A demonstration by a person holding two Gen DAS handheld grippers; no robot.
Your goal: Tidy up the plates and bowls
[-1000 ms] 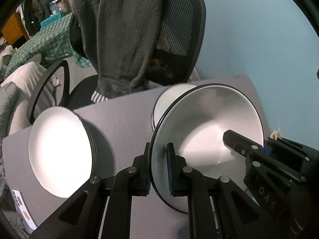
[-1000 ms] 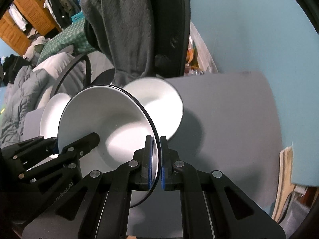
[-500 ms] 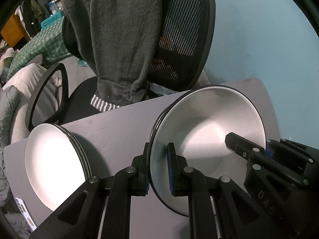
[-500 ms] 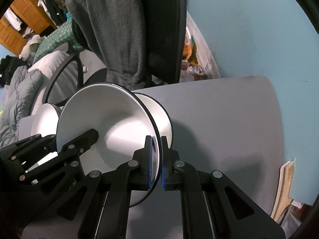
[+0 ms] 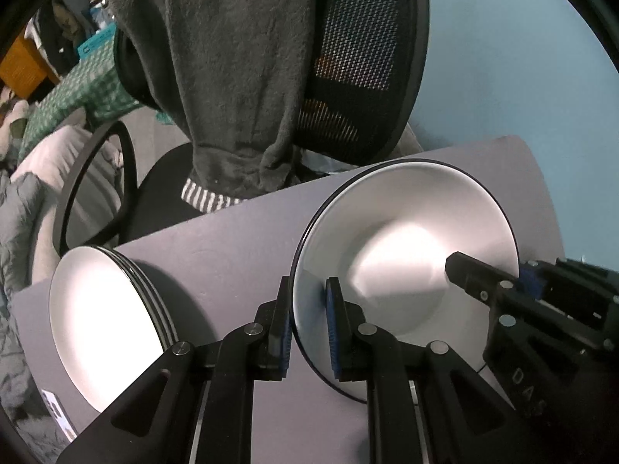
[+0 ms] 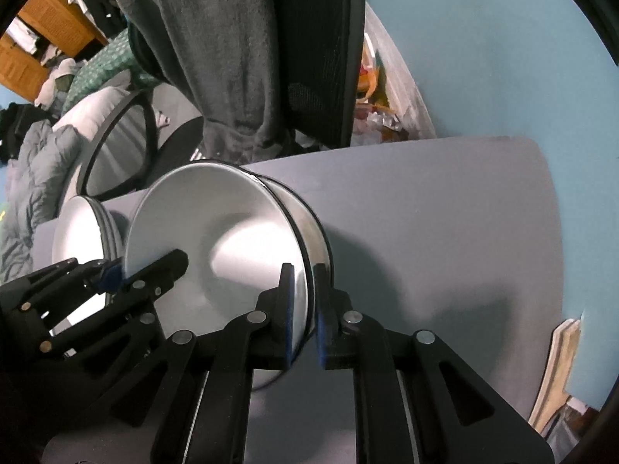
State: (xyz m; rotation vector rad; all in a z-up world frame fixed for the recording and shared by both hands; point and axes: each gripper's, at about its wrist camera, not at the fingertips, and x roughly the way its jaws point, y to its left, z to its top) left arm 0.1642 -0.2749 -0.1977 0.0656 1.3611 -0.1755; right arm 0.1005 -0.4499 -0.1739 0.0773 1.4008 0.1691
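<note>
A white bowl with a black rim [image 5: 406,263] sits on a stack of like bowls [image 6: 309,239] on the grey table. My left gripper [image 5: 307,328] straddles its near left rim, jaws a little apart. My right gripper [image 6: 303,309] straddles the right rim [image 6: 301,270], jaws slightly parted around it. The right gripper also shows in the left wrist view [image 5: 522,282]; the left gripper also shows in the right wrist view [image 6: 112,274]. A stack of white plates [image 5: 100,324] lies to the left, also seen in the right wrist view [image 6: 77,228].
A black mesh office chair [image 5: 367,58] with a dark grey garment [image 5: 232,77] draped over it stands behind the table's far edge [image 5: 251,208]. A blue wall [image 6: 483,58] is at the right. A paper tag [image 5: 58,413] lies at the table's near left.
The bowl held by both grippers came down onto the stack of bowls, which it now covers. Both grippers' jaws have parted slightly around the rim.
</note>
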